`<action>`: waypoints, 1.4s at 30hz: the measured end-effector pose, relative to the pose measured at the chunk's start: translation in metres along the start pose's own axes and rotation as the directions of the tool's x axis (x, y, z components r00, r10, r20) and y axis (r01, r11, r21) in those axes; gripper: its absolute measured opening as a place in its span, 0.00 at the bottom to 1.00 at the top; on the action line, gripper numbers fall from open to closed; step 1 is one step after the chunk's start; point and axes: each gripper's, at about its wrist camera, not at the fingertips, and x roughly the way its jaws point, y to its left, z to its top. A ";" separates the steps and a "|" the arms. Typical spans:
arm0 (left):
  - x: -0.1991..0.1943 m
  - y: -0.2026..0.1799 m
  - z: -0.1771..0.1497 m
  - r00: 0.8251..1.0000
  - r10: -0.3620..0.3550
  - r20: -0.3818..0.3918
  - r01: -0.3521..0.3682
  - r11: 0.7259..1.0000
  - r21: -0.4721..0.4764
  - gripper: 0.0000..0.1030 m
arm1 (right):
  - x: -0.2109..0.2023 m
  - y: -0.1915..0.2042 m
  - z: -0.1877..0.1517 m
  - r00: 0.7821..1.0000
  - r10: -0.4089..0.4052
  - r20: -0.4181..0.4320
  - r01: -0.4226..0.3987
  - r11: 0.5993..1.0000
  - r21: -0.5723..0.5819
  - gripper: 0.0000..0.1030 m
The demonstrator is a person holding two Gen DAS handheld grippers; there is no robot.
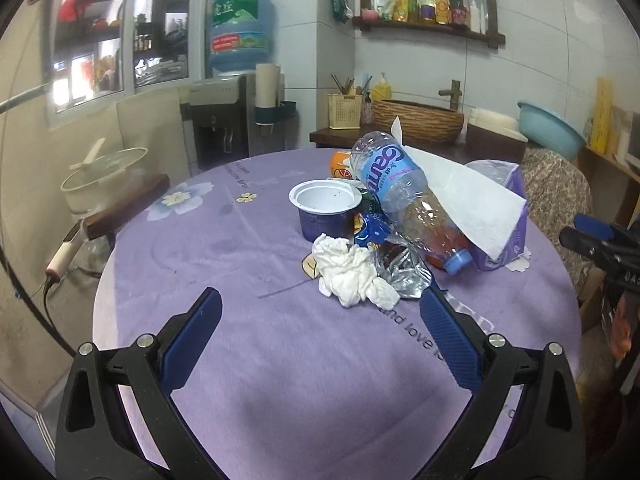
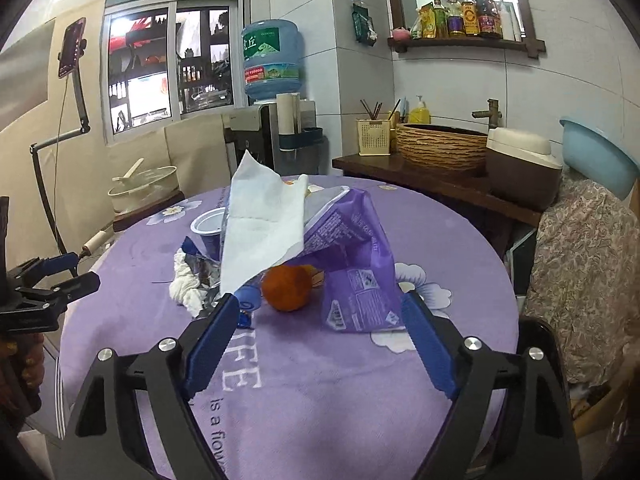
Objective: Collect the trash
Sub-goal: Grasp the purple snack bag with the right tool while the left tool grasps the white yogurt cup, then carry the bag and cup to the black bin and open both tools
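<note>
My left gripper (image 1: pixel 320 300) and my right gripper (image 2: pixel 316 308) both have black arms with ribbed blue pads. The tablecloth (image 1: pixel 280 360) is lilac, printed with pale flowers with yellow centres and with white and dark lettering. On it, the cup (image 1: pixel 325 208) is dark purple outside and white inside, the crumpled tissue (image 1: pixel 352 272) is white, the wrapper (image 1: pixel 400 272) is silver with a blue part, and the clear bottle (image 1: pixel 400 184) has a light blue label and a blue cap. The paper towel (image 2: pixel 264 224) is white, the bag (image 2: pixel 356 264) is purple with white print, and the orange (image 2: pixel 286 288) is deep orange. At the far right, the basin (image 2: pixel 596 156) is light blue.
</note>
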 end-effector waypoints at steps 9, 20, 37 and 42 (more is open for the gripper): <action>0.075 0.028 0.060 0.995 -0.058 -0.079 0.054 0.997 -0.058 0.67 | 0.063 -0.054 0.016 0.996 -0.006 -0.087 0.007 1.000 0.010 0.73; 0.211 0.061 0.110 0.916 -0.181 -0.357 0.086 0.960 -0.265 0.42 | 0.094 -0.057 0.027 0.983 0.105 -0.153 -0.117 0.991 -0.070 0.36; 0.204 0.062 0.120 0.951 -0.078 -0.301 0.022 0.983 -0.184 0.07 | 0.069 -0.083 0.030 0.980 0.158 -0.118 -0.159 0.987 0.003 0.03; 0.171 0.074 0.150 0.975 -0.029 -0.219 -0.011 0.984 -0.179 0.07 | 0.033 -0.112 0.033 0.994 0.090 -0.057 -0.088 0.996 0.031 0.03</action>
